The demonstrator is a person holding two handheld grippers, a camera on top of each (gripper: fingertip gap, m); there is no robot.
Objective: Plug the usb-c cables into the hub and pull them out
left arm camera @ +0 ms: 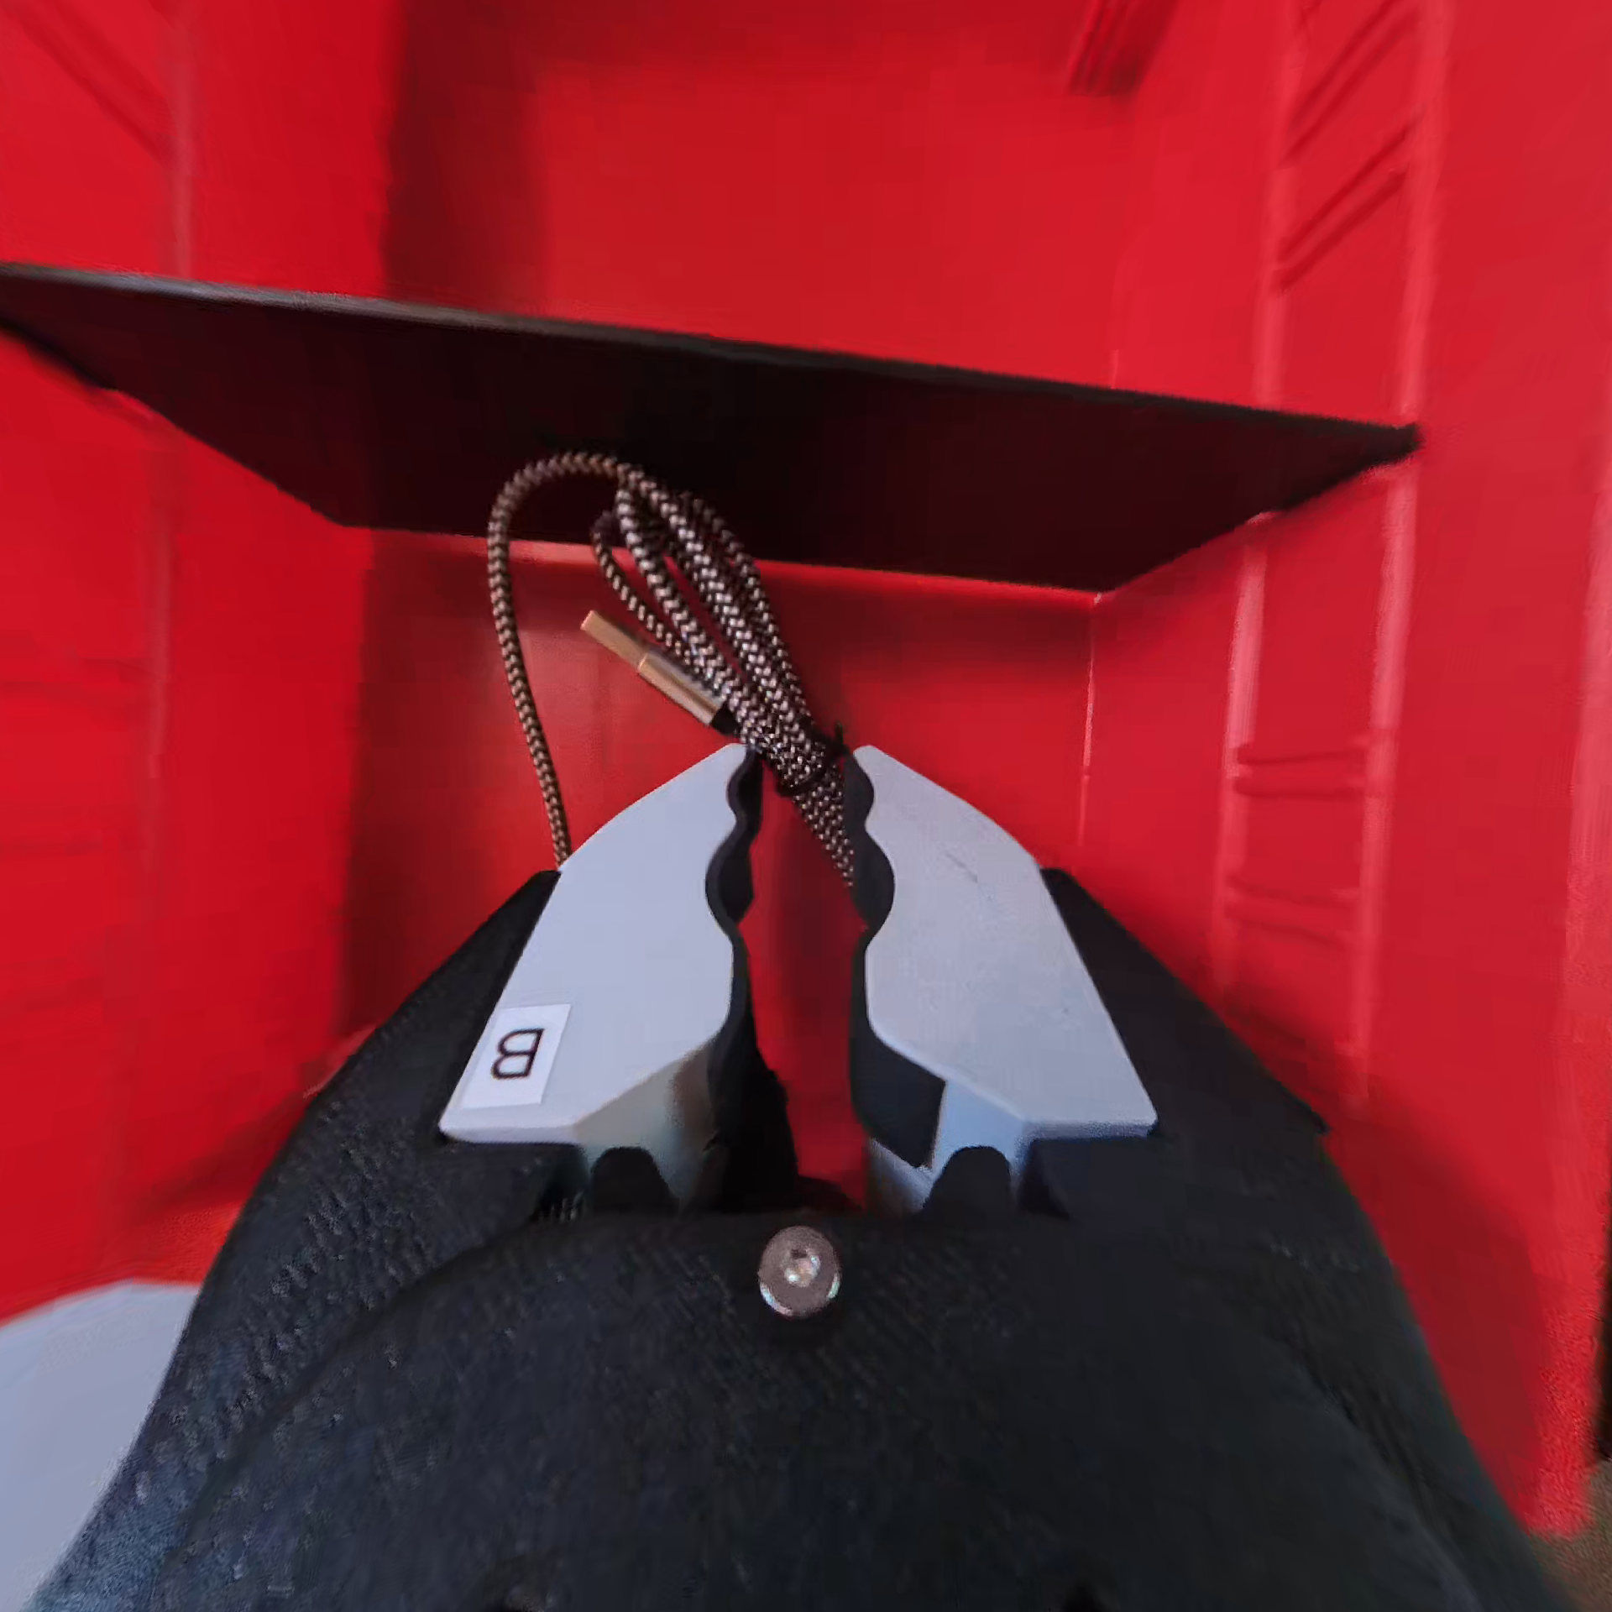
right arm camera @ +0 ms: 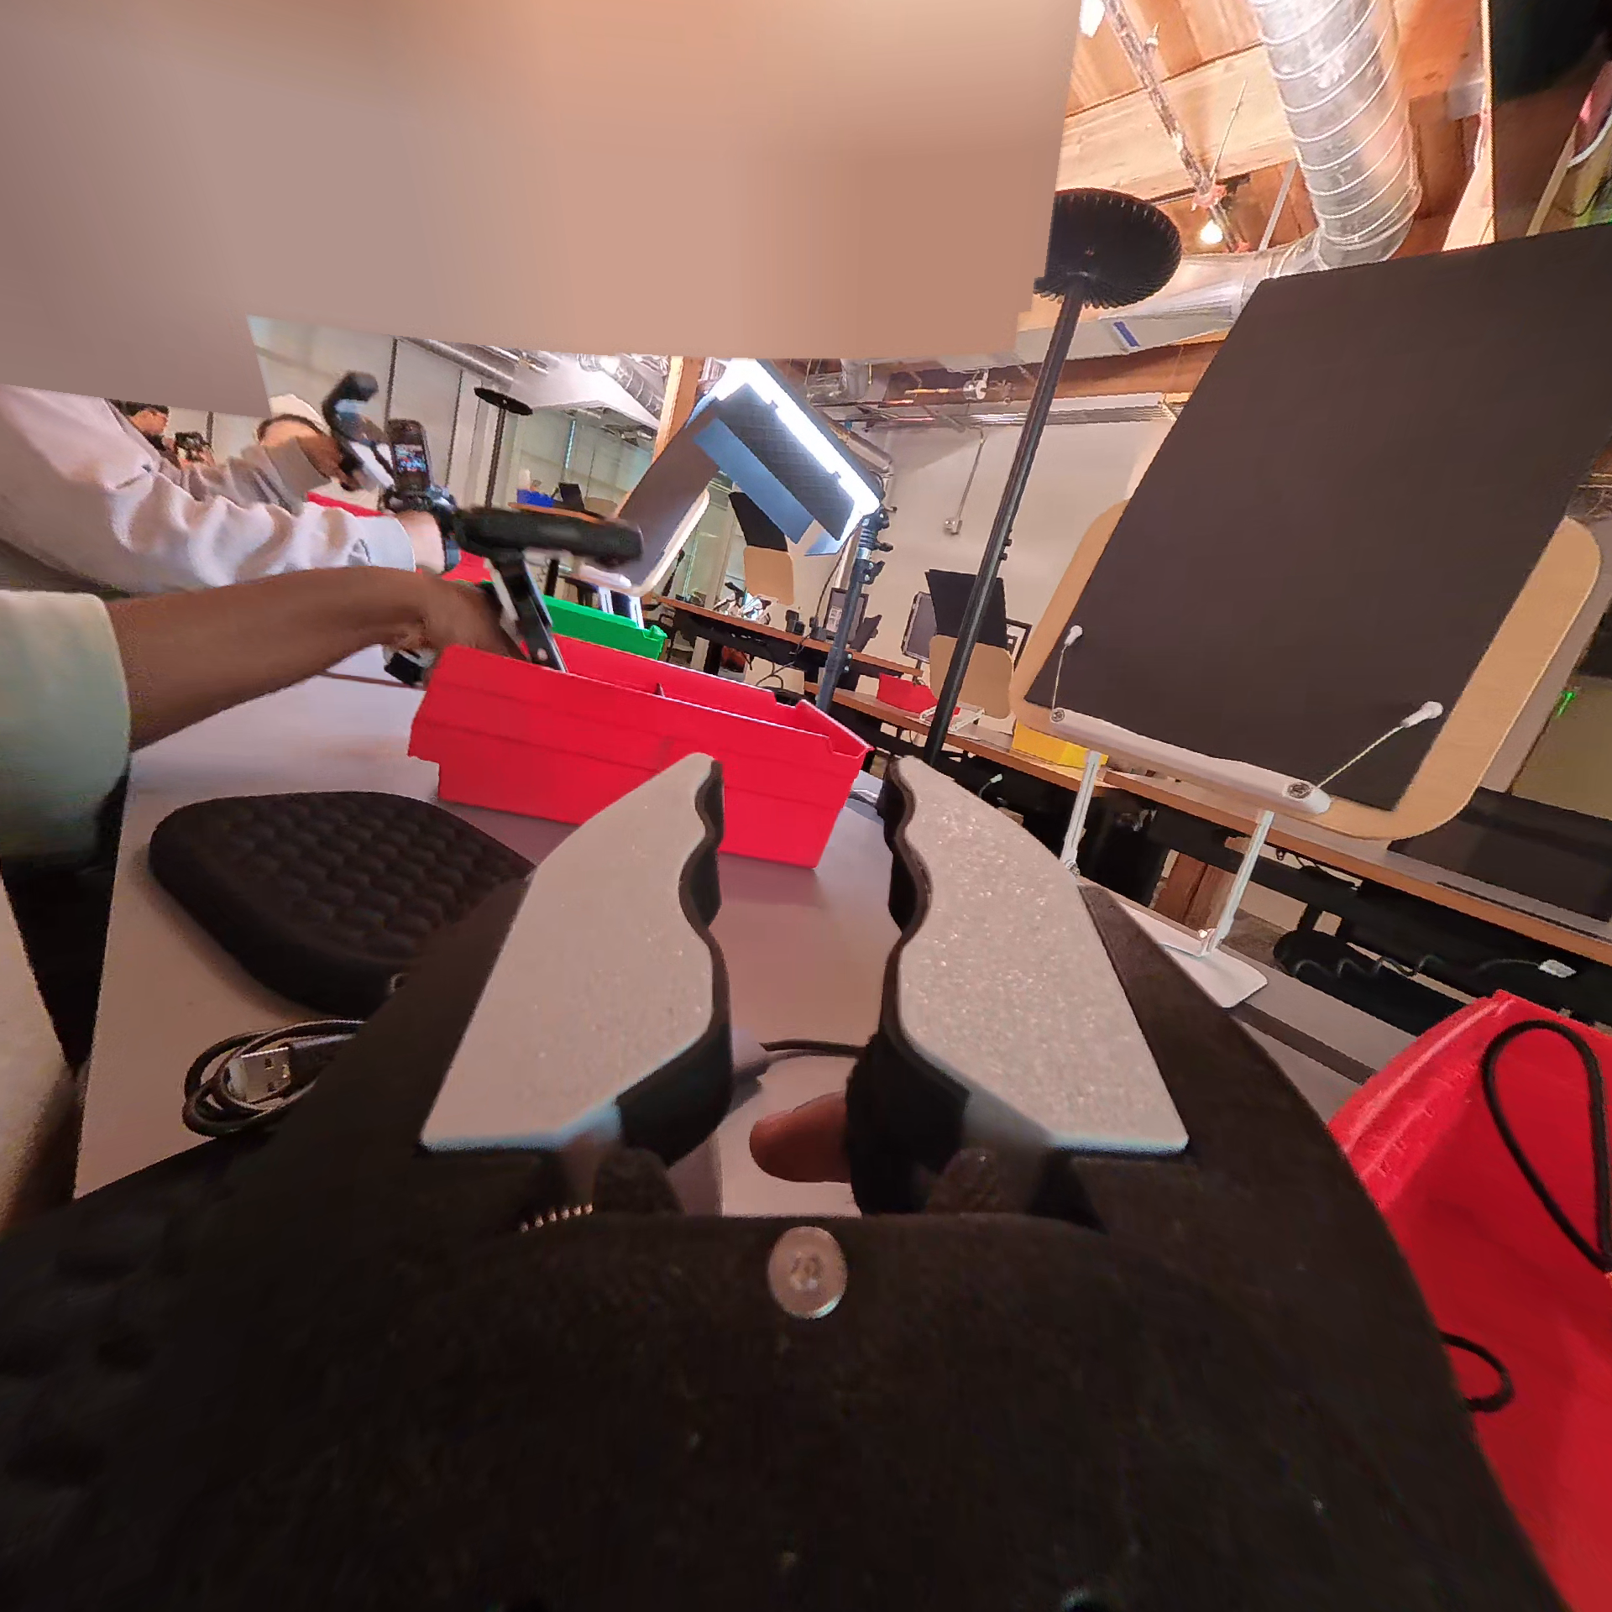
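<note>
A braided brown-and-white cable, folded into a bundle and cinched by a thin black tie, hangs inside a red bin, just below the bin's black divider. Its gold metal plug juts up and to the left. A second, black cable lies coiled on the counter, well apart from the bin.

Red bin, brown-white braided cable
</note>
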